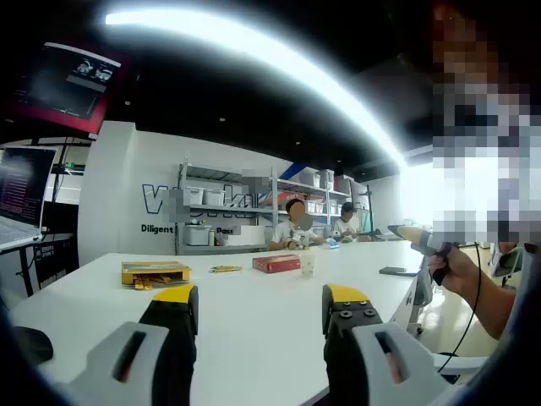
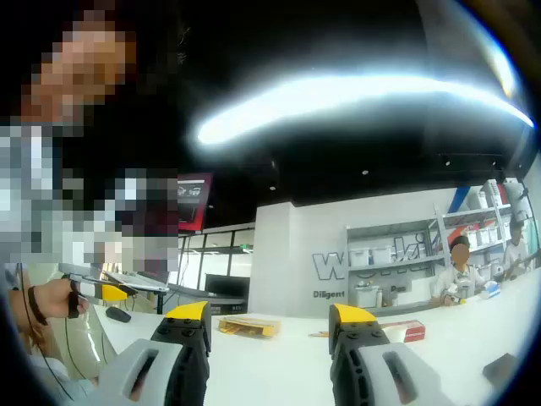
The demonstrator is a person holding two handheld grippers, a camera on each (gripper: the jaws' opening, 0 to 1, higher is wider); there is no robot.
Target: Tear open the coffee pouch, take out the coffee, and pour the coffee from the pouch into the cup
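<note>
Each gripper carried two black jaws capped with yellow tips, set on pale grey housings cut with a dark slot. The left gripper showed small screws on its right jaw; the right gripper matched it. The person's hand had a thin black cable trailing beneath it, and the other hand wore a dark wristband.
</note>
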